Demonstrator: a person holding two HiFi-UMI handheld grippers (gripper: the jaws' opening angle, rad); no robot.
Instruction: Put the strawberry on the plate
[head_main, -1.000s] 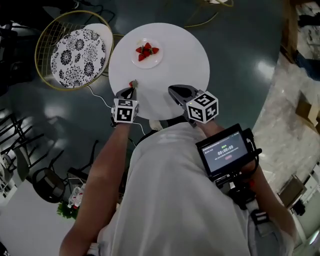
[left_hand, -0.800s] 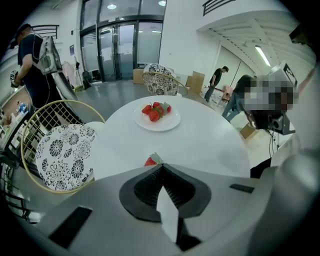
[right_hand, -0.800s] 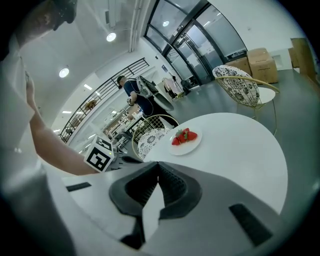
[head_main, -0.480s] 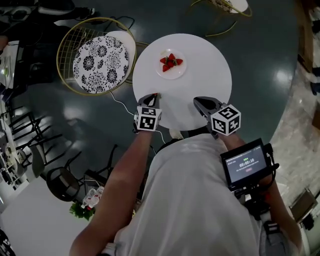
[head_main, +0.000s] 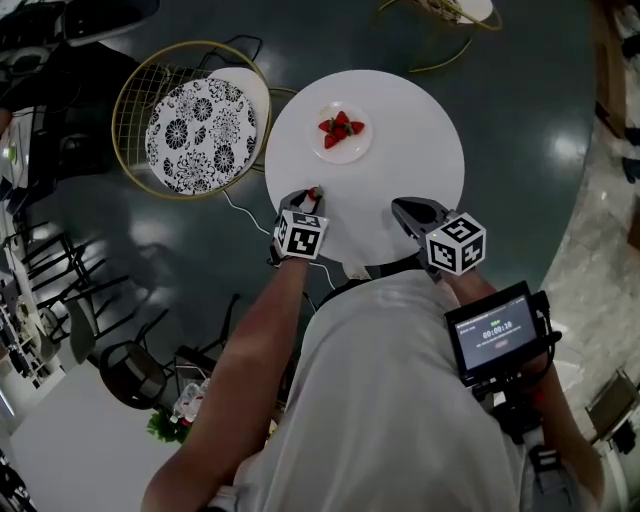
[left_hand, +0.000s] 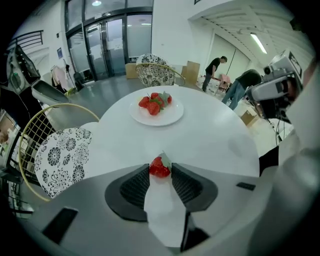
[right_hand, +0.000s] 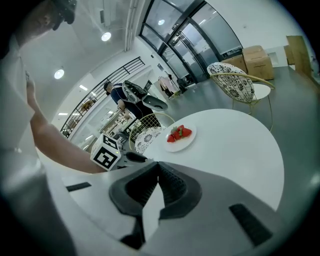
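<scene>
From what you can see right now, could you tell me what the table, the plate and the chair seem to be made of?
Table: smooth white top with a soft sheen, perhaps laminate or painted wood. Plate: glossy white, probably ceramic. Chair: thin gold wire mesh, so metal; its cushion looks like black-and-white printed fabric.

Head camera looks down; all 3 views share the plate (head_main: 341, 156)
</scene>
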